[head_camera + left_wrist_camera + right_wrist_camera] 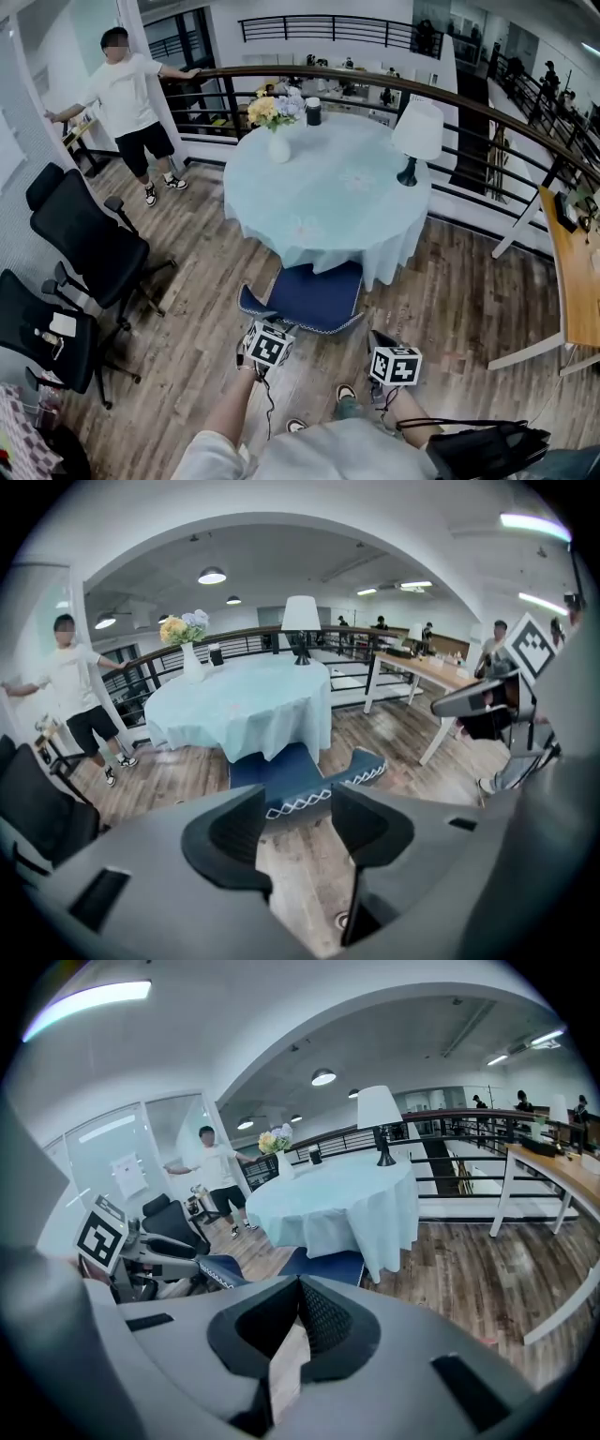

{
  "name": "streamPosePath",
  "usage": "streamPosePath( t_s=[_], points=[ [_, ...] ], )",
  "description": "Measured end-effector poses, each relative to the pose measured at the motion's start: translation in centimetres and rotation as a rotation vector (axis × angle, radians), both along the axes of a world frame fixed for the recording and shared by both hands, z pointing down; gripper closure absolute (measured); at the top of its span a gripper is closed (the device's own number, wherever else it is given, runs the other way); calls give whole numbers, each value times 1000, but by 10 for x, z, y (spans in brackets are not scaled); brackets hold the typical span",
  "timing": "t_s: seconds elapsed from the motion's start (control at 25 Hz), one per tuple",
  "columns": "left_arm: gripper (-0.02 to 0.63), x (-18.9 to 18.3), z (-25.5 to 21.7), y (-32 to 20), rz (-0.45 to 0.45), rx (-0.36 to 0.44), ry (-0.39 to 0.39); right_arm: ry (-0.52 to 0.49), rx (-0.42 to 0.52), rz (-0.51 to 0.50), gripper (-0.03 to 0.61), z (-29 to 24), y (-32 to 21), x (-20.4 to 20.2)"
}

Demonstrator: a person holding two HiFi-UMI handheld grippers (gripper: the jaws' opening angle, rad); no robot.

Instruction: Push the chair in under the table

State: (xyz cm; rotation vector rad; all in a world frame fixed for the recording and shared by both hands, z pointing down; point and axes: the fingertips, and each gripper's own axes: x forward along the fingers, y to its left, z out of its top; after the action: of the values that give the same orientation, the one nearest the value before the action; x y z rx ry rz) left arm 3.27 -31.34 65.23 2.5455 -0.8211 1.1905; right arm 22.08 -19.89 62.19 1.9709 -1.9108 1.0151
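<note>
Chair (305, 298) sits partly under the draped surface (328, 202), left claw (298, 813) released, right claw (298, 1283) clenched empty, both just behind its back; pushing step, next likely wants square forward pressure.

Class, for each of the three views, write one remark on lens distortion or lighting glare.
Head view: the wide lens bends the floorboards toward the edges, under even light with no harsh glare. Left gripper view: a fisheye circle with black corners; the ceiling lamp glares white. Right gripper view: the same fisheye circle; a strip light smears bright at top left.

Blue chair (314, 295), pale aqua tablecloth (328, 183)
</note>
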Motion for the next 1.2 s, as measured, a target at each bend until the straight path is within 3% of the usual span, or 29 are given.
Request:
streamPosePath(
  t_s=[0.24, 0.36, 0.72, 0.96, 1.2],
  points=[
    [398, 24, -34, 18, -55, 37, 147, 5, 26, -8, 561, -9, 0, -6],
    [495, 29, -51, 24, -126, 70, 188, 29, 53, -42, 561, -20, -8, -14],
    [605, 58, -105, 61, -196, 69, 346, 87, 159, -116, 561, -62, -19, -36],
    [609, 58, -104, 77, -246, 36, 431, 57, 144, -68, 561, -50, 6, -44],
    [611, 47, -87, 84, -377, -9, 499, 60, 128, -41, 561, -39, 16, -44]
  ],
)
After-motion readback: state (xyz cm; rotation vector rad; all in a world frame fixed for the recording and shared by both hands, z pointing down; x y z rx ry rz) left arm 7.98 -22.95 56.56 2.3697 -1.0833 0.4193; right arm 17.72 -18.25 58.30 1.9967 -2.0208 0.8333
